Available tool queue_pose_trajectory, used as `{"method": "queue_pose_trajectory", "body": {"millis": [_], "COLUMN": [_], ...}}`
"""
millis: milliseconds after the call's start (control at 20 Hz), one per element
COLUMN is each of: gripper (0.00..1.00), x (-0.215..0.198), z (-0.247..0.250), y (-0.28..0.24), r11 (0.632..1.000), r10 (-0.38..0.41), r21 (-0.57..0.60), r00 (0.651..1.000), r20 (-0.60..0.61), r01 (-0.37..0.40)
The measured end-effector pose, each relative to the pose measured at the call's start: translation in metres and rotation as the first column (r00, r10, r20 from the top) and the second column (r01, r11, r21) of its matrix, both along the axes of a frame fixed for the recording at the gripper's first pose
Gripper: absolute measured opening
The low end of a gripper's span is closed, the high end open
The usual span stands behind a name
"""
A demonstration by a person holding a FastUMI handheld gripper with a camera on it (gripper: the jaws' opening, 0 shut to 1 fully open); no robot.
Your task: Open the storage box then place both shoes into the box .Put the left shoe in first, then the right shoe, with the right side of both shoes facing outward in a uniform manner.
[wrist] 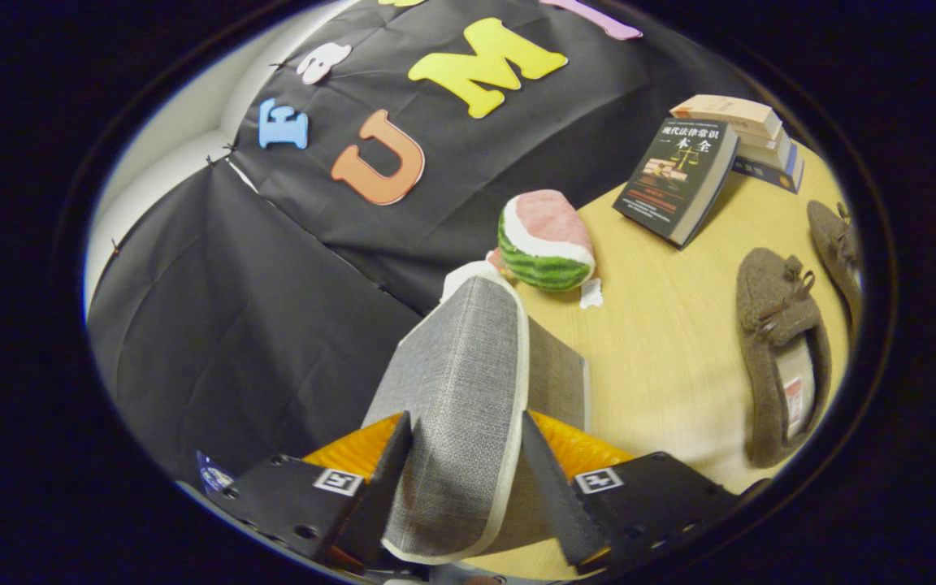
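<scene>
Grey box lid (460,382) raised; brown shoes (781,353) flat on table.

The grey woven-fabric storage box lid (460,406), coarse and matt with a smooth pale cloth edging, sits clamped between the matt black plastic fingers (379,479) of the gripper (466,479), which are backed by ribbed orange plastic. The pale wood-look table (663,341) is smooth with a faint sheen. Both brown felt slippers (781,357) look fuzzy and dull. The dark paperback book (677,179) has a slightly glossy cover. The plush cloth watermelon slice (545,241) looks soft and matt.
</scene>
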State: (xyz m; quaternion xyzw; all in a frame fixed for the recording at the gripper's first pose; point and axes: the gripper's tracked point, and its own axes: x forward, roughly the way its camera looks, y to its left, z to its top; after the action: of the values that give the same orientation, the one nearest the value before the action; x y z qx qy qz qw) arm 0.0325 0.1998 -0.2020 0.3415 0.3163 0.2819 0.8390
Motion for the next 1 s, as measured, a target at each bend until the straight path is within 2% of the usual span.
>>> {"method": "queue_pose_trajectory", "body": {"millis": [50, 350, 400, 450, 550, 650, 700, 900, 1000], "gripper": [0.78, 0.76, 0.70, 0.64, 0.18, 0.19, 0.19, 0.07, 0.07], "x": [-0.006, -0.022, -0.024, -0.016, -0.018, -0.017, -0.013, -0.013, -0.019], "z": [0.010, 0.061, 0.074, 0.073, 0.093, 0.107, 0.123, 0.146, 0.161], "y": [0.002, 0.031, 0.035, 0.044, 0.043, 0.063, 0.055, 0.102, 0.129], "r11": [1.000, 0.994, 0.992, 0.996, 0.993, 0.990, 0.991, 0.982, 0.973], "r10": [0.018, 0.114, 0.123, 0.092, 0.111, 0.138, 0.124, 0.165, 0.197], "r21": [0.004, -0.005, 0.004, -0.028, -0.042, -0.057, -0.073, -0.125, -0.165], "r00": [1.000, 0.991, 0.989, 0.991, 0.987, 0.981, 0.981, 0.967, 0.953], "r20": [0.001, 0.066, 0.087, 0.100, 0.116, 0.133, 0.149, 0.192, 0.232], "r01": [-0.018, -0.114, -0.124, -0.090, -0.107, -0.132, -0.114, -0.143, -0.161]}}
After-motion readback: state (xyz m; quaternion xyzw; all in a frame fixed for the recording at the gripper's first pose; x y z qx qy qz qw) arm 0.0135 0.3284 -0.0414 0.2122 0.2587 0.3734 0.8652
